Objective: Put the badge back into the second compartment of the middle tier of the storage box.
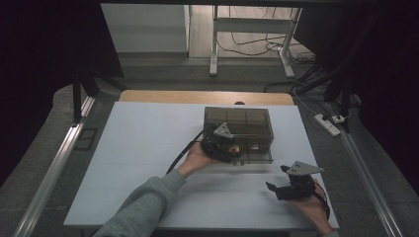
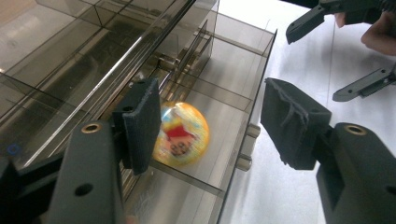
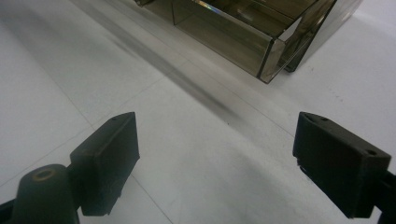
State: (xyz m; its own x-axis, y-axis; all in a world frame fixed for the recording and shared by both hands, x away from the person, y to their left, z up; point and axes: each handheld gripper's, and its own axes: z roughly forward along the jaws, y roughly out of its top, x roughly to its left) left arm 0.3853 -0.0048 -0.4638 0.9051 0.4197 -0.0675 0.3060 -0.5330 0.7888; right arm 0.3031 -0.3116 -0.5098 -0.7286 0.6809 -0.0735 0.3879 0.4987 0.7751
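A smoked clear plastic drawer box (image 1: pixel 238 122) stands on the white table, its bottom drawer (image 2: pixel 219 98) pulled out. A yellow-orange ball with a red print (image 2: pixel 181 134) lies blurred in that drawer, beside my left gripper's near pad and apart from the other. My left gripper (image 2: pixel 212 121) hangs over the drawer with its jaws open, the pads not pressing the ball. In the high view the left gripper (image 1: pixel 231 148) sits at the box's front edge. My right gripper (image 1: pixel 276 178) rests open over bare table at the front right, with nothing between its fingers (image 3: pixel 109 149).
The white table top (image 1: pixel 148 148) has free room left of and in front of the box. The box's corner (image 3: pixel 268 51) lies ahead of the right gripper. Metal rails (image 1: pixel 54 168) run along both table sides; cables and a power strip (image 1: pixel 327 123) lie on the floor.
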